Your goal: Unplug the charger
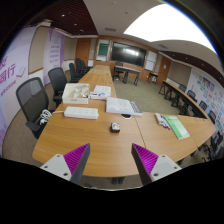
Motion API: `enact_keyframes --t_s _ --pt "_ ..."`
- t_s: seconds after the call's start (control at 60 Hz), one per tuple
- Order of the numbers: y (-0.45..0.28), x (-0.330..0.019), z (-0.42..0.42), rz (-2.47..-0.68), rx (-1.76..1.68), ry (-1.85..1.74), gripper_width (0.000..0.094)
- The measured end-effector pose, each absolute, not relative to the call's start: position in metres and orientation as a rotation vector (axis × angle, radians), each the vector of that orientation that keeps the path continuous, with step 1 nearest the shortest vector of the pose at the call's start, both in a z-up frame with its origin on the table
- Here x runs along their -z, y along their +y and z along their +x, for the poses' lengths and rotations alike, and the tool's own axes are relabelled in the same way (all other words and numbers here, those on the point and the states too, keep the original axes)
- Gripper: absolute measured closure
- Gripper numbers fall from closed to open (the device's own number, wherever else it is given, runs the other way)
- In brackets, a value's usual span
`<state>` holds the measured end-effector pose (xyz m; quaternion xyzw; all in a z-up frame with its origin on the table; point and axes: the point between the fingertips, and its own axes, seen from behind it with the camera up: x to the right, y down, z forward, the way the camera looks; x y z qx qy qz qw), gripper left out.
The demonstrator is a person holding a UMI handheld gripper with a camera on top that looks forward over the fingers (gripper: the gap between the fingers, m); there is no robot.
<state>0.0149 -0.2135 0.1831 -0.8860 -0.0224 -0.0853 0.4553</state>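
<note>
Fingers (pixel 70 160) of the gripper (pixel 110 163) are seen spread wide apart with nothing held between them, purple pads turned inward. It is held level, raised above the near edge of the wooden surface (pixel 100 135) and pointed along the row of tables. A white power strip (pixel 81 112) is laid well beyond the fingers, beside a white box (pixel 77 93). The charger itself cannot be made out. A small dark object (pixel 115 127) is seen nearer.
</note>
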Motion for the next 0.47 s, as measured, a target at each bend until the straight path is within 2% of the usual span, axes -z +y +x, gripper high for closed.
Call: enact_keyframes --t_s 0.217,0.467 --pt "-0.262 -0.194 0.008 -2.178 0.203 -0.057 0.0083" --pt "-0.268 -0.199 0.005 -2.171 0.202 -0.039 0.0084"
